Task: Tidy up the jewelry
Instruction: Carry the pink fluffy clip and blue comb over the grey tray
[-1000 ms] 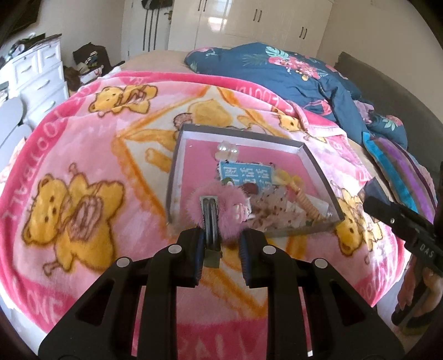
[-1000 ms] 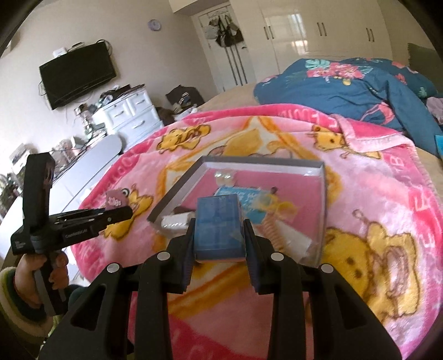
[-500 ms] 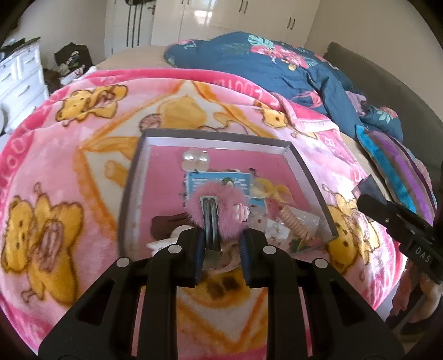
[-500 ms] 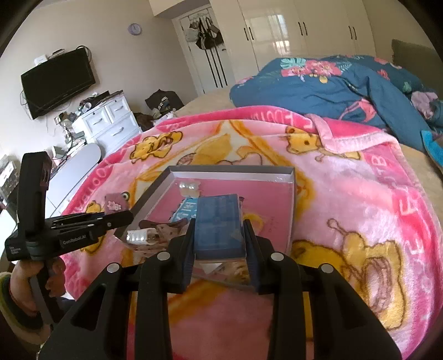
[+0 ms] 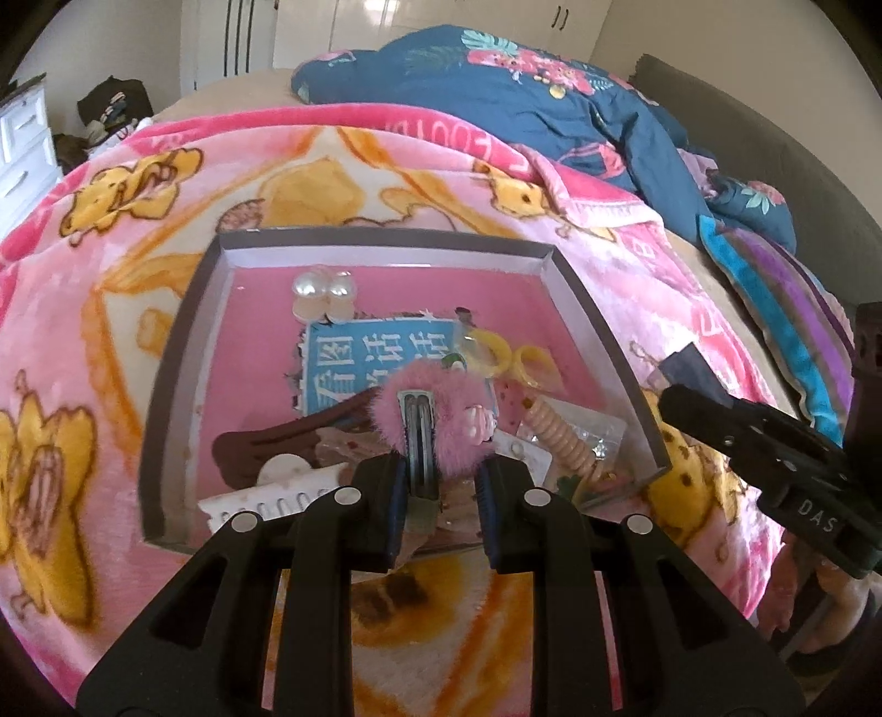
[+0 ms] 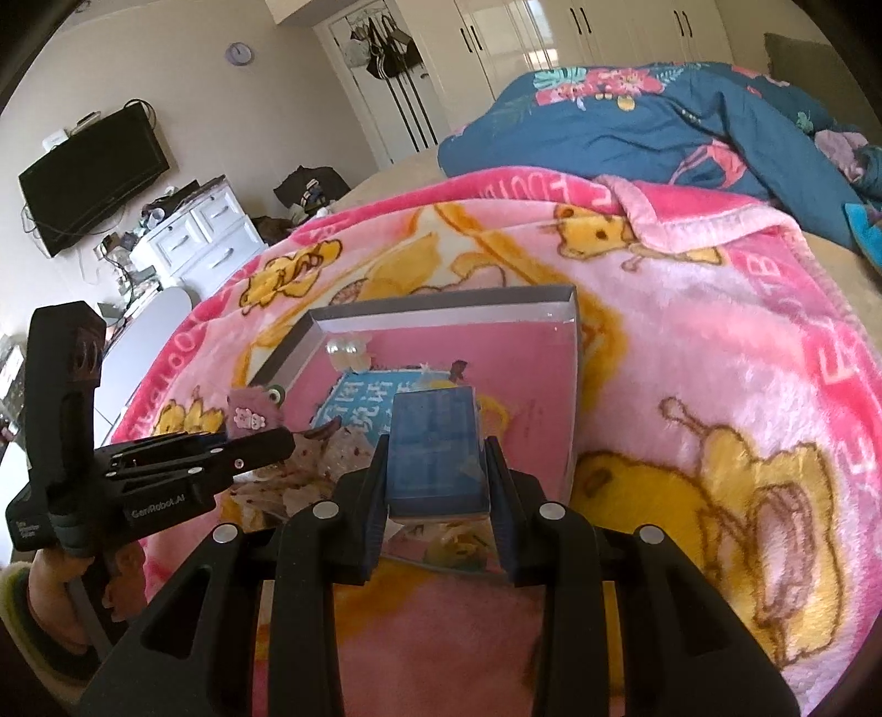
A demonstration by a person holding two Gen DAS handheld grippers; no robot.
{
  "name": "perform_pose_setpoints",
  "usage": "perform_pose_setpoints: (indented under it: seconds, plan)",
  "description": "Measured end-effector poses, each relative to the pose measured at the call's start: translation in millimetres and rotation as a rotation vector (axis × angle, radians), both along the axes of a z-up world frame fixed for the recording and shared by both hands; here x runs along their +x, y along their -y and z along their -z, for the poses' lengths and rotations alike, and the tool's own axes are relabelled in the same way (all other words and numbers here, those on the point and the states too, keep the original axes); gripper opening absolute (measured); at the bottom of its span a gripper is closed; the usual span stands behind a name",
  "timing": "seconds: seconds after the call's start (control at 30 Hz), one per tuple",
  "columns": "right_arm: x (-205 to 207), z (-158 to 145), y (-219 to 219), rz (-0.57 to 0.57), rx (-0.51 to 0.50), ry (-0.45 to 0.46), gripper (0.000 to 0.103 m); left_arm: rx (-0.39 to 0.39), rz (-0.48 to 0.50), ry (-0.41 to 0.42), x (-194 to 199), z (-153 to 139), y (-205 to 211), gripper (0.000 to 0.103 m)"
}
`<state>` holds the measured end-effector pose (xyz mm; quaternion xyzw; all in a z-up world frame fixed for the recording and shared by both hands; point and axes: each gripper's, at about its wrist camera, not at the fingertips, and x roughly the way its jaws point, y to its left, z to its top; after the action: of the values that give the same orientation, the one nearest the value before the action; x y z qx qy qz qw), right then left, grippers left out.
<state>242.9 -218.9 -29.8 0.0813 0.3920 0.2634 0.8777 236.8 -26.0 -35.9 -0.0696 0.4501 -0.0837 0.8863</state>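
Observation:
A grey-rimmed tray [image 5: 386, 240] with a pink floor lies on the pink bear blanket [image 5: 82, 358]. In it are pearl pieces [image 5: 325, 289], a blue printed card [image 5: 375, 358], yellow rings [image 5: 496, 353], a brown clip [image 5: 259, 449] and a beige spiral tie [image 5: 557, 441]. My left gripper [image 5: 438, 482] is shut on a fluffy pink hair clip [image 5: 424, 419], over the tray's near edge. My right gripper [image 6: 435, 480] is shut on a clear blue box [image 6: 433, 447], above the tray's [image 6: 441, 309] near right part. In each wrist view the other gripper shows from the side: left [image 6: 264, 441], right [image 5: 689, 402].
A dark blue floral duvet [image 5: 523, 105] is heaped beyond the blanket, with a striped pillow [image 5: 783, 309] at the right. Off the bed's left side stand a white dresser [image 6: 198, 237] and a wall TV [image 6: 93, 176]. White wardrobes [image 6: 551, 44] line the far wall.
Both grippers have moved forward and down toward the tray, which now looks larger and sits right under the fingertips. Both still hold the same things.

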Motion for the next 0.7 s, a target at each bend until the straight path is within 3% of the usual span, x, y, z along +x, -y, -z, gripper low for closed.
perform_pose_setpoints:
  seconds: [0.4, 0.7]
  plan:
    - [18, 15, -3, 0.029, -0.067, 0.000, 0.031, 0.020, 0.059, -0.059, 11, 20, 17, 0.015]
    - [31, 31, -9, 0.024, -0.082, -0.054, 0.032, 0.018, 0.058, -0.076, 18, 26, 18, 0.015]
